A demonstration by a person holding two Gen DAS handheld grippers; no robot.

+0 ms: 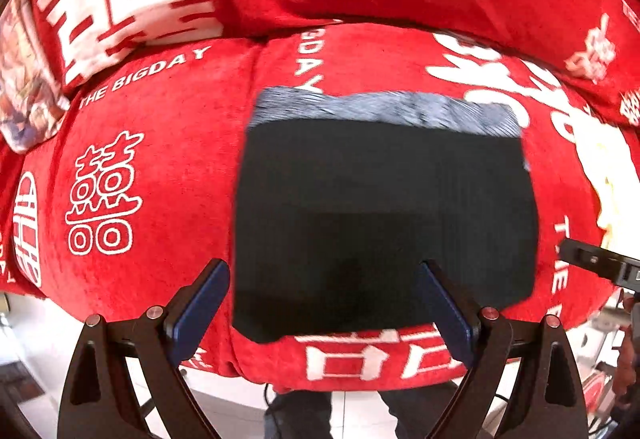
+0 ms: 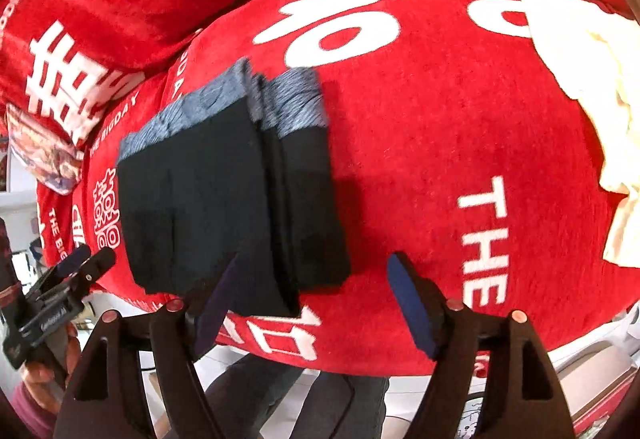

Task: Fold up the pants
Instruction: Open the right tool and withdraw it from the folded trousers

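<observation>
Red cover (image 1: 168, 159) with white characters and lettering, draped over a cushioned seat that fills both views; a matching red backrest lies toward 12 o'clock. Pants (image 1: 384, 223), dark with a grey-blue waistband at their 12 o'clock edge, lie on the cover as a compact, squared rectangle, at centre in the left view and at 9 o'clock of centre in the right view (image 2: 228, 199), where stacked layers show along the side edge. A cream cloth (image 2: 592, 111) lies crumpled well apart at 3 o'clock. A patterned cushion (image 1: 28, 79) sits at 9 o'clock. Judged from the tidy stack, the folding appears finished or nearly so; at most a final smoothing or squaring of edges seems left. Left tongs (image 1: 324, 303) are spread wide, raised over the near edge of the pants, pinching nothing. Right tongs (image 2: 312, 303) are likewise spread, with nothing pressed between the pads; one finger overlaps the near corner of the pants in the picture, but whether it touches cannot be told. Each gripper shows at the edge of the other's view, also apart from the pants.
</observation>
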